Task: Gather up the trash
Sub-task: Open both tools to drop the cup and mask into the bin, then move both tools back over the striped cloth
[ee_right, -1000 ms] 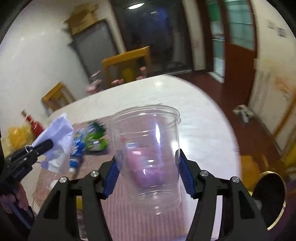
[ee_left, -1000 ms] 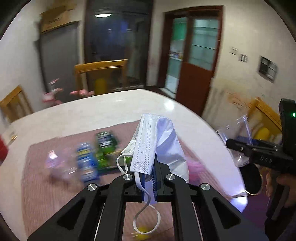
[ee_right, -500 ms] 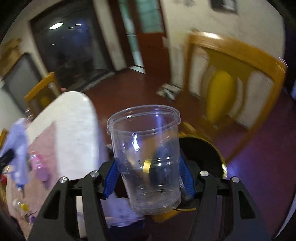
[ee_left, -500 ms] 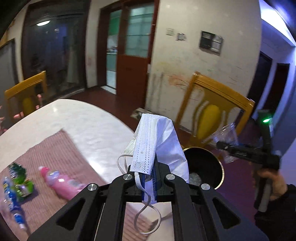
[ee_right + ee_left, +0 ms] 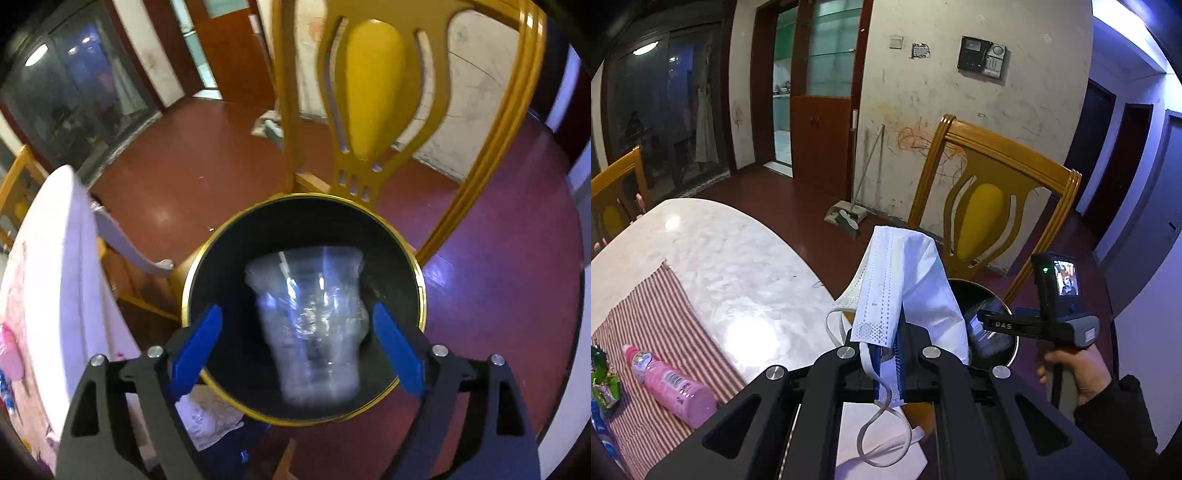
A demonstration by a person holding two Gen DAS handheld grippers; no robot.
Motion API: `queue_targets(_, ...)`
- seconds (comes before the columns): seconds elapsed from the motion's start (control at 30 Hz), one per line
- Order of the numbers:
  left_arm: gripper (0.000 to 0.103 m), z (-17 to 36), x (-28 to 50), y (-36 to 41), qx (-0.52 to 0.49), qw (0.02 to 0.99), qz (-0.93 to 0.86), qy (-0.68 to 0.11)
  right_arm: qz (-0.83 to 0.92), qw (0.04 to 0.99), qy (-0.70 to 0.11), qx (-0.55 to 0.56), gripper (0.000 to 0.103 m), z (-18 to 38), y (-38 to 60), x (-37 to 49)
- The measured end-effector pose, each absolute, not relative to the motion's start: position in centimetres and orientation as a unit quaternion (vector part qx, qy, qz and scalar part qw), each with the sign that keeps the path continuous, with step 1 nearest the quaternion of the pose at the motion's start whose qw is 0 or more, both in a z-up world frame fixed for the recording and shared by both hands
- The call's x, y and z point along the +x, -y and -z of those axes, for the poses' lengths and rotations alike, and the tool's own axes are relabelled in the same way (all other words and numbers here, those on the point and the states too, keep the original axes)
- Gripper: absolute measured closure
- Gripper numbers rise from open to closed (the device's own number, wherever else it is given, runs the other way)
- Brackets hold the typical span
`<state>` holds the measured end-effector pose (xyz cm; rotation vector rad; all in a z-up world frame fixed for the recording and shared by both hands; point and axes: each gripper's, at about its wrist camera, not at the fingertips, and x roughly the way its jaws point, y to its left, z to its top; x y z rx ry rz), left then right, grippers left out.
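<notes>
Opening up, the right gripper (image 5: 295, 339) has its jaws spread clear of the blurry plastic cup (image 5: 308, 326) inside the black bin (image 5: 221, 251). Left gripper (image 5: 888, 354) is pinching a face mask (image 5: 905, 288) beside the table (image 5: 731, 266).

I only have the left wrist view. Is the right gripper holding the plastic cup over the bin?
Observer: No. In the right wrist view the right gripper has its jaws opening, and both blue pads stand clear of the clear plastic cup.
Operator: Where is the cup, then?
Observer: It shows blurred, mouth up, wholly inside the gold rim of the black bin.
Operator: Is there room left for my mask?
Observer: Likely. Dark bin wall shows all around the cup, though I cannot see the bottom.
</notes>
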<state>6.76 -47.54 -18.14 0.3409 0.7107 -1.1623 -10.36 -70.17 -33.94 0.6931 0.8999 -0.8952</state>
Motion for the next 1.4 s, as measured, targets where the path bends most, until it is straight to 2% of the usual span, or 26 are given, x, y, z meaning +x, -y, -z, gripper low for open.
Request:
queue_targets(0.67,0.098,20.6,3.4,53.7,0.176,0.711,0.590,-0.339,0.484,0.733,-0.326,0.349,0.016,31.8,71.1,-16.8)
queue_targets(1.0,0.098,29.4,-1.3,64.1,0.264,0.644,0.600,-0.395,0.533,0.722,-0.266,0.353,0.016,29.1,70.7,-21.5)
queue_targets(1.07,0.084,31.0,-1.7,65.5,0.274,0.637,0.596,-0.405,0.536,0.721,-0.263,0.350,0.016,28.8,70.7,-22.1)
queue_targets(1.1,0.055,31.5,-1.8,65.9,0.275,0.637,0.592,-0.410,0.538,0.721,-0.262,0.350,0.016,28.6,70.6,-22.4)
queue_targets(1.13,0.041,31.8,-1.7,65.9,0.265,0.641,0.588,-0.416,0.539,0.721,-0.260,0.349,0.016,28.4,70.6,-22.6)
queue_targets(1.23,0.028,31.6,-1.2,65.4,0.235,0.654,0.580,-0.424,0.544,0.720,-0.255,0.347,0.016,27.9,70.3,-23.1)
queue_targets(1.4,0.027,30.3,-1.3,64.8,0.230,0.664,0.583,-0.407,0.538,0.728,-0.249,0.344,0.016,27.6,69.8,-22.3)
